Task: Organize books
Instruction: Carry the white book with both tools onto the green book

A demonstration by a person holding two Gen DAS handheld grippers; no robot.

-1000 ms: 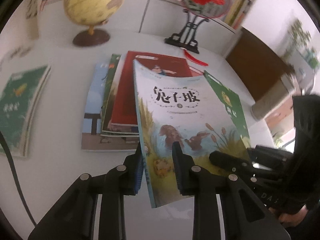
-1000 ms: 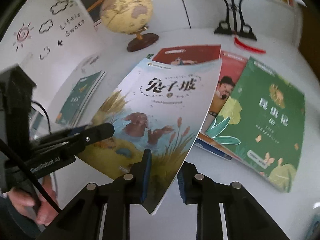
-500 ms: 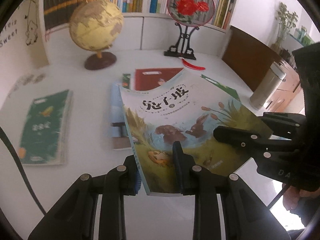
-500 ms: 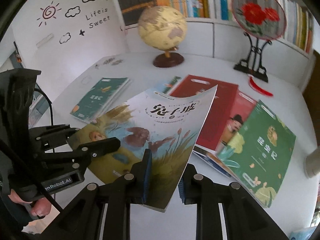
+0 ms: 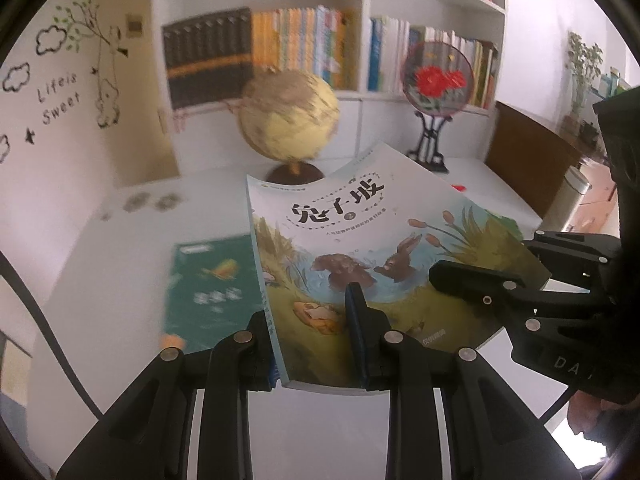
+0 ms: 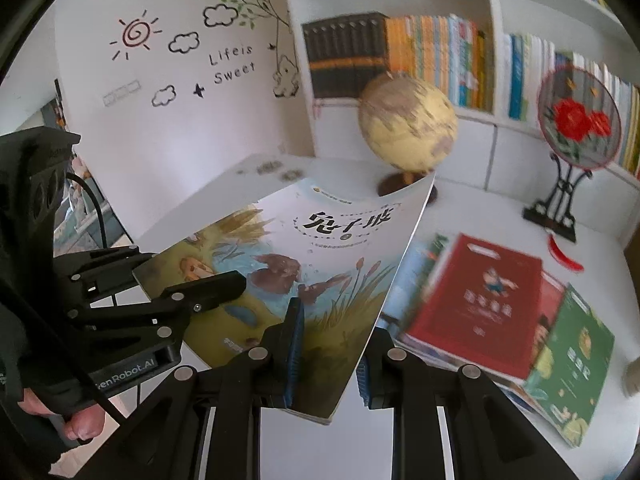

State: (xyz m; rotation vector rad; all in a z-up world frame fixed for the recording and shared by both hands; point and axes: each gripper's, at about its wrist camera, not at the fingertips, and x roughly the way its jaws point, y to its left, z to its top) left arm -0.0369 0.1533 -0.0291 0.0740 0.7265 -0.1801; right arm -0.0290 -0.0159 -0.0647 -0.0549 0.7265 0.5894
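Note:
Held in the air above the white table is a pale book with rabbits on its cover [image 5: 360, 232] [image 6: 320, 248]; it tilts and bends a little. My left gripper [image 5: 312, 320] is shut on its near left edge, and in the right wrist view it [image 6: 200, 292] comes in from the left. My right gripper [image 6: 330, 344] is shut on the book's near right corner and enters the left wrist view [image 5: 472, 280] from the right. A dark green book [image 5: 212, 284] lies flat on the table to the left. To the right is a spread pile with a red book [image 6: 476, 304] and a green book [image 6: 572, 364].
A globe [image 5: 290, 120] and a round fan ornament on a black stand [image 5: 438, 80] stand at the back of the table [image 5: 120, 280]. Behind them a white bookshelf [image 6: 440, 52] is full of books. A metal bin [image 5: 572, 196] stands off the right edge.
Both grippers have risen with the rabbit book, lifting it off the pile and carrying it left. The pile now lies off to the right, and the dark green book sits just beside it.

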